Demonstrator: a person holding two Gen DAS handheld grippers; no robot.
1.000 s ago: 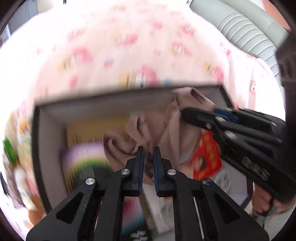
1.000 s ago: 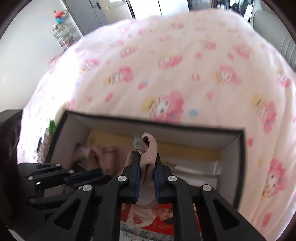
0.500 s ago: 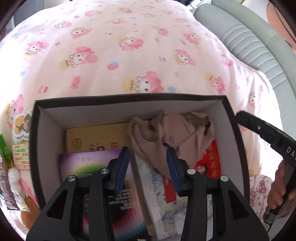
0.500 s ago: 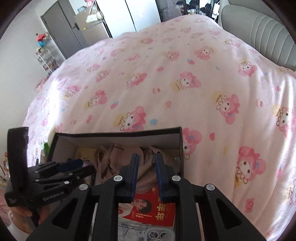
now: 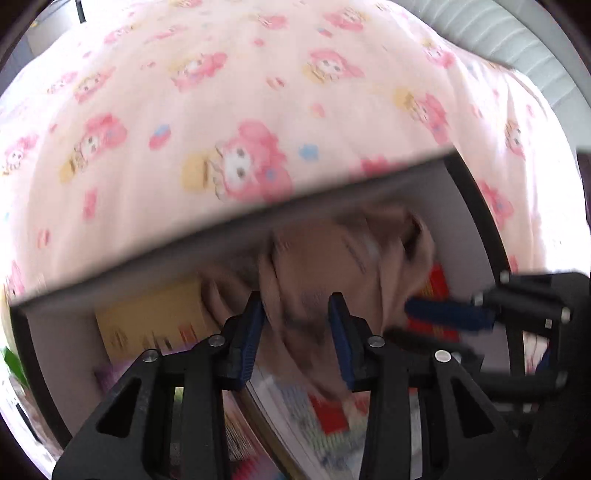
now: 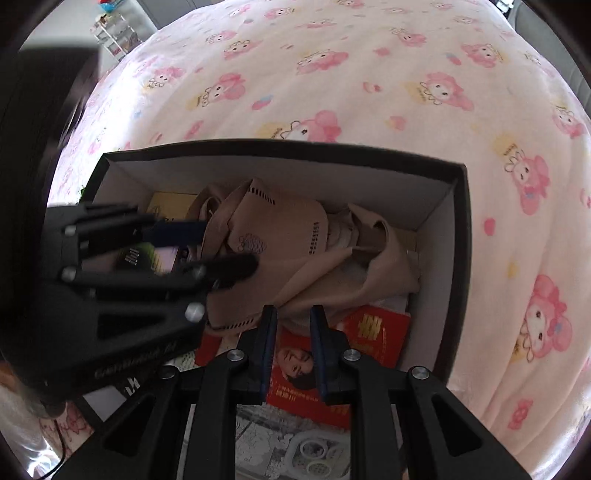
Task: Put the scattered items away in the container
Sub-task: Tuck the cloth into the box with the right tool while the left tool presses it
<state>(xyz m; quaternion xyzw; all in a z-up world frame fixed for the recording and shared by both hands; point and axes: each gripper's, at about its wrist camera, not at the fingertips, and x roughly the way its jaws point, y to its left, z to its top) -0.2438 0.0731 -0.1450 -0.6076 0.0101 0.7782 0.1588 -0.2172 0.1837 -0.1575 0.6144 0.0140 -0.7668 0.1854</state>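
Note:
A black box with white inner walls (image 6: 456, 236) sits on the bed. A crumpled beige garment (image 6: 295, 254) lies inside it on top of books; it also shows in the left wrist view (image 5: 332, 266). My left gripper (image 5: 297, 310) is open, its fingers either side of the garment's near edge; from the right wrist view it (image 6: 218, 247) reaches in from the left. My right gripper (image 6: 293, 317) is slightly open and empty, just above the garment's near edge and a red booklet (image 6: 373, 336). In the left wrist view it (image 5: 424, 321) enters from the right.
A yellow book (image 5: 147, 321) and colourful books (image 5: 314, 417) lie in the box. The box rim (image 5: 221, 225) is close ahead. A pink cartoon-print bedspread (image 6: 332, 74) surrounds the box. A grey ribbed headboard (image 5: 498, 33) is at far right.
Both grippers let go of the beige garment, which dropped into the box. They drew back, then moved in close over it again; the left jaws stand wider.

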